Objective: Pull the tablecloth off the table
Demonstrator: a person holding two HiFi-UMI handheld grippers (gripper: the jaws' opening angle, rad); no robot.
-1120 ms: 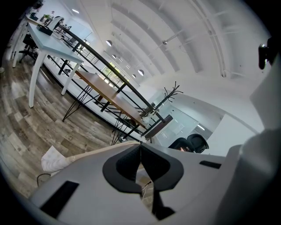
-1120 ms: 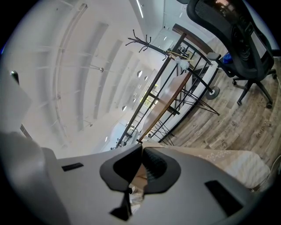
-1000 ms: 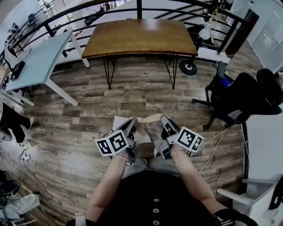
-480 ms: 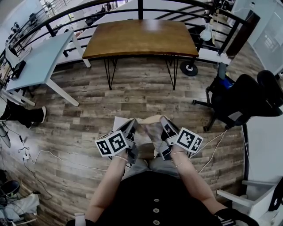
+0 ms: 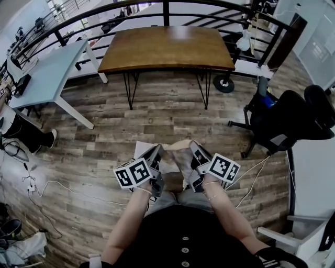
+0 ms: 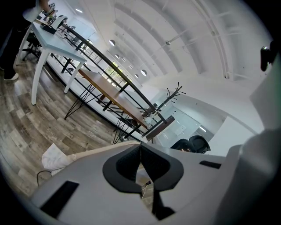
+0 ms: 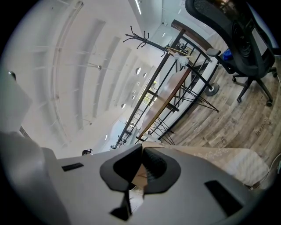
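Both tongs closed, both pinching the tablecloth (image 5: pixel 175 152). Left tongs (image 5: pixel 158 149): in the left gripper view the jaws meet at the tips (image 6: pixel 140 143) and the beige cloth edge (image 6: pixel 99 150) runs right up into them. Its white underside (image 6: pixel 55 156) is bunched off to the left. Right tongs (image 5: pixel 191 144): in the right gripper view the pads are shut (image 7: pixel 142 147) with a beige fold showing between them. The rest of the cloth (image 7: pixel 228 160) trails out to the right. The cloth is off the wooden table (image 5: pixel 166 47) and well apart from its near edge. It's held up low in front of the person, over the plank floor (image 5: pixel 157 115). It's gathered into a short bundle, with the long axis running tong to tong, left-right across the head view. The beige side faces up in the middle and a white flap pokes out past the left tongs. Can't tell if the lower part touches the floor. The two tongs sit close together, tips angled in toward each other and pointing away from the body toward the table, marker cubes facing up. Around the scene: pale blue table (image 5: pixel 47 68) at the left, black office chair (image 5: pixel 293 115) at the right, black railing (image 5: pixel 167 8) behind the wooden table, loose cable (image 5: pixel 52 183) on the floor at the left.
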